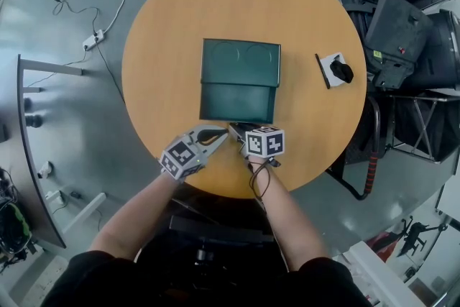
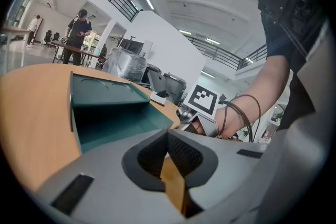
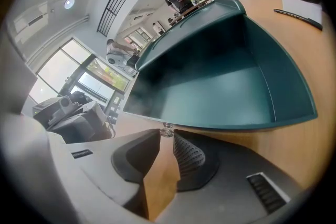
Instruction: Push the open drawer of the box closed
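Round wooden table (image 1: 165,47), seen from above: green box (image 1: 240,60) at centre, its drawer (image 1: 237,103) standing open toward person. 2 grippers on table just in front of drawer. Right gripper (image 3: 167,138): jaws narrow, tips closed on small knob (image 3: 165,129) on drawer front. Left gripper (image 2: 168,139), just beside right one: tips together, nothing between them (only tabletop shows through gap). White card (image 1: 332,68) lies well apart, toward table's right edge.
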The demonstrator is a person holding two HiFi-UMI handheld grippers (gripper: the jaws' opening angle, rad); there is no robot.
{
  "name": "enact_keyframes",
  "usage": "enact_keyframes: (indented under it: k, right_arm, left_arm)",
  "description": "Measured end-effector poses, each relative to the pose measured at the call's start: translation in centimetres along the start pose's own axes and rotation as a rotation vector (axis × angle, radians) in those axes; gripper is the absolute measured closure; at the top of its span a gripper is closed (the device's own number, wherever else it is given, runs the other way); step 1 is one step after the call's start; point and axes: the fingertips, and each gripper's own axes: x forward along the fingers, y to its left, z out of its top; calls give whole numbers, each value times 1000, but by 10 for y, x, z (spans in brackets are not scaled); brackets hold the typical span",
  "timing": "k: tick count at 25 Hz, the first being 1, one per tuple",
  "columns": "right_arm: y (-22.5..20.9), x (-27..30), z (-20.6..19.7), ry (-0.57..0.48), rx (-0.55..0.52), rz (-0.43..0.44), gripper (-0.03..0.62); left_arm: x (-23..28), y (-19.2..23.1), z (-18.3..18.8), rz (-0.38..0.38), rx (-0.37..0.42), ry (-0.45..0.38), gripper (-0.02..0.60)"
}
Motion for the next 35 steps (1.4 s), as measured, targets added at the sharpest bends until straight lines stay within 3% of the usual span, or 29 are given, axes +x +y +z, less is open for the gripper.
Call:
enact_keyframes:
  k: [13, 35]
  right_arm:
    - [-2, 4, 21, 3, 8, 17, 505]
    - [-12, 9, 53, 24, -41, -38, 505]
  left_arm:
    - [9, 19, 11, 9, -4, 18, 569]
    - [20, 47, 22, 10, -17, 32, 569]
